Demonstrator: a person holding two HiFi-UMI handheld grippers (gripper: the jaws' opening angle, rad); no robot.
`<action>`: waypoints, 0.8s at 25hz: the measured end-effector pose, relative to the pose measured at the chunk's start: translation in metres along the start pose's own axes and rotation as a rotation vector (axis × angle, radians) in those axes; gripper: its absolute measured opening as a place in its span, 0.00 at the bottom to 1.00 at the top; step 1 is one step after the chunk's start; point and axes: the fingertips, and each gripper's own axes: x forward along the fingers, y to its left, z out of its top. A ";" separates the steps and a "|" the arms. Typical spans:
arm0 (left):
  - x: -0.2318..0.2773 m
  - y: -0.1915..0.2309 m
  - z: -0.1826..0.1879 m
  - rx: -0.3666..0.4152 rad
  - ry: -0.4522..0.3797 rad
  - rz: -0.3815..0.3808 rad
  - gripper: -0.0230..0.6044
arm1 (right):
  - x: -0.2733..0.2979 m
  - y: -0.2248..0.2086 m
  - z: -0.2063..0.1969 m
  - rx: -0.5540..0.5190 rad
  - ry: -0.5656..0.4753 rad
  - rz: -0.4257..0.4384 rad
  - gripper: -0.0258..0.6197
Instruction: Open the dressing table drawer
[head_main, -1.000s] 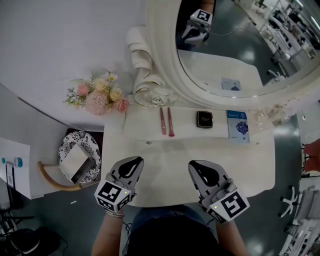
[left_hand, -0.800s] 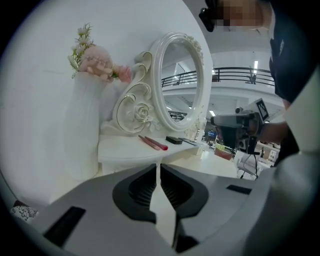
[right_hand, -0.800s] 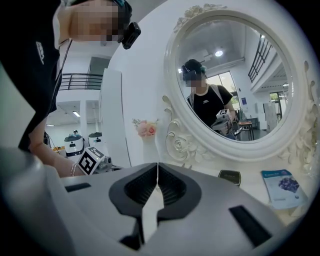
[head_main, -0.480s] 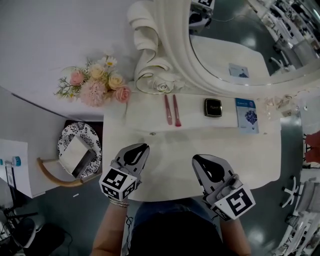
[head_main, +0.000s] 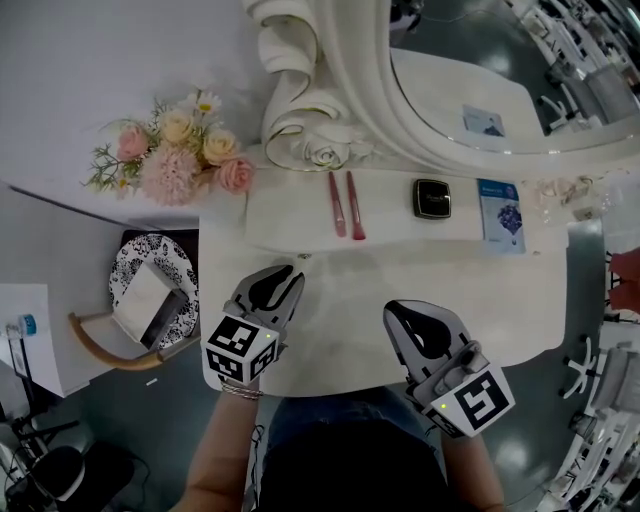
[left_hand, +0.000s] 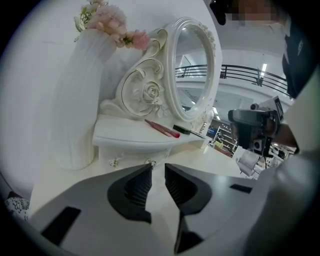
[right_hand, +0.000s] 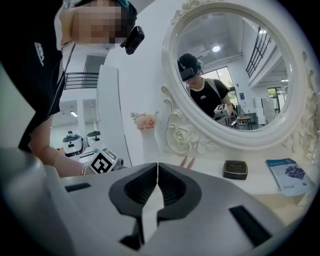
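- Drawer front (left_hand: 131, 154) lies under the raised white shelf (left_hand: 125, 131) at the back of the table (head_main: 420, 290). A small glinting knob (left_hand: 150, 162) marks it, and it sits flush.
- On the left gripper (left_hand: 158, 166) the fingers (left_hand: 134, 187) stand a little apart and have just been opening. Nothing is between them, they touch nothing, and bare table shows through the gap.
- In the left gripper view the knob sits just above the fingertips at frame centre, close to them but apart. In the head view the knob (head_main: 303, 257) is just above the left gripper (head_main: 291, 272), left of centre.
- On the right gripper (right_hand: 158, 164) the fingers (right_hand: 175, 187) are pressed together tip to tip and hold nothing. In the head view the right gripper (head_main: 392, 312) hangs over the bare table at lower right of centre, well apart from the knob.
- Both pairs of fingers are matte black with ribbed, hollowed pads, set in smooth grey shells.
- The table and shelf are smooth and cream, and the oval mirror frame (head_main: 345, 100) is carved with scrolls and a rose.
- On the shelf lie two slim red sticks (head_main: 346, 203), a square black case (head_main: 432, 198) and a blue booklet (head_main: 501, 213).
- Pink and cream flowers (head_main: 170, 150) stand at upper left.
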 end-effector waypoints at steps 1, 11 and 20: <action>0.002 0.002 0.000 -0.005 0.003 0.003 0.17 | 0.001 0.000 -0.001 0.003 0.001 -0.001 0.07; 0.022 0.010 0.000 -0.022 0.029 -0.007 0.27 | 0.004 -0.004 -0.007 0.037 0.013 -0.031 0.07; 0.034 0.014 -0.003 -0.026 0.057 -0.023 0.27 | 0.008 -0.007 -0.009 0.053 0.019 -0.037 0.07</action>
